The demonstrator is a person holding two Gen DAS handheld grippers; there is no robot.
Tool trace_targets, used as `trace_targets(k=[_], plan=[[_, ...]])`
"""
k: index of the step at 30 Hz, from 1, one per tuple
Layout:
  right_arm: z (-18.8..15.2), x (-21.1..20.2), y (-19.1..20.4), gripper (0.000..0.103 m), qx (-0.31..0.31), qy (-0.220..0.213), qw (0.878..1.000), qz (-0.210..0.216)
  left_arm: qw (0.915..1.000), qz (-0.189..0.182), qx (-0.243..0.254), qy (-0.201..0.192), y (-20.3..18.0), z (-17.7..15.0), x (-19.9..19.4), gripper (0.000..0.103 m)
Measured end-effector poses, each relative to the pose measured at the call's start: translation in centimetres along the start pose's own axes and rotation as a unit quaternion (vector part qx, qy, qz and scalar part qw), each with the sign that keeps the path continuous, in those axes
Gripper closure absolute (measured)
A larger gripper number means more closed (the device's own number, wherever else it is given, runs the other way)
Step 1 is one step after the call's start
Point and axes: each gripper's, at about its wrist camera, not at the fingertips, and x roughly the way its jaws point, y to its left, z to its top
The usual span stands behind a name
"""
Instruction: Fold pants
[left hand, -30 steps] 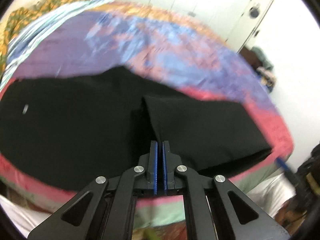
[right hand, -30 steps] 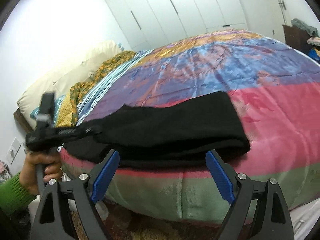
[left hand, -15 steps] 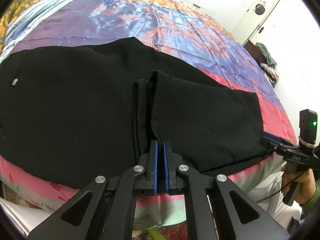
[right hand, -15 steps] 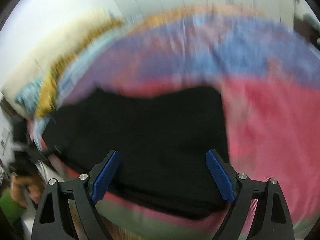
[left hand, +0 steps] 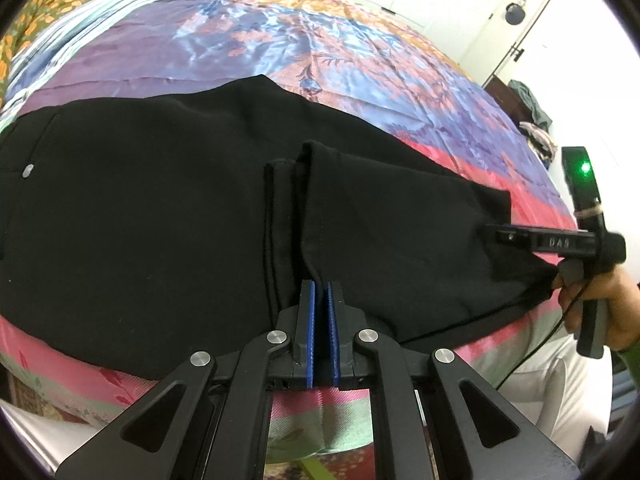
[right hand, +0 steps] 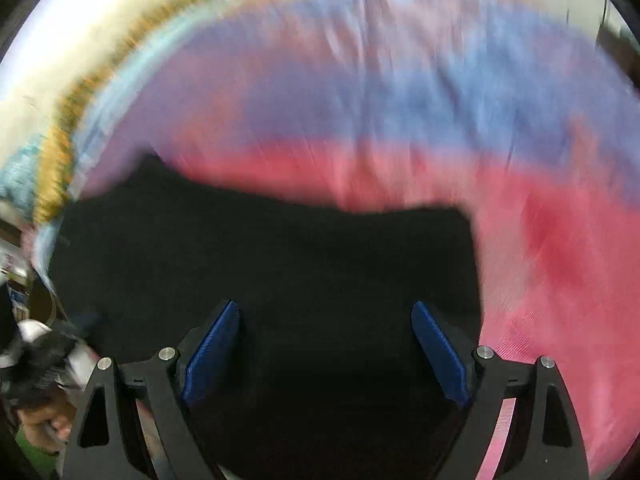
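Observation:
Black pants lie folded across the near edge of the bed, the leg ends doubled back over the upper part. My left gripper is shut on a raised ridge of the hem, which runs straight into its blue pads. In the left wrist view a hand holds my right gripper over the folded right end of the pants. Its own view is blurred. There the right gripper stands wide open just above the black pants, with nothing pinched between the pads.
A shiny bedcover in purple, blue, orange and pink lies under the pants. Pillows are at the bed's left end. A white door and a heap of clothes stand beyond the far right corner. The bed's edge drops off just below the pants.
My right gripper has swung down from beside the bed to over the folded end of the pants, coming into the left wrist view. The left gripper stays shut on the hem.

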Motion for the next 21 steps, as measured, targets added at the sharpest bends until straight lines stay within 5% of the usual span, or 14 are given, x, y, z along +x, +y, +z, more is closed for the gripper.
trace_targets(k=[3,10,14,21], plan=[[0.2,-1.7,2.0,0.015,-0.026,-0.008,0.999,-0.030,1.0000,0.001,0.001,0.001,0.0,0.1,0.1,0.097],[-1.4,-4.7,6.6,0.015,-0.036,-0.078,0.995,0.052,1.0000,0.001,-0.001,0.003,-0.1,0.1,0.3,0.097],[-3.5,-0.6,7.5,0.015,-0.053,-0.022,0.997,0.048,1.0000,0.000,-0.002,0.004,0.0,0.0,0.3,0.097],[-5.2,-7.0,6.8,0.015,-0.061,-0.131,0.989,0.028,1.0000,-0.001,-0.004,0.003,0.0,0.0,0.2,0.097]])
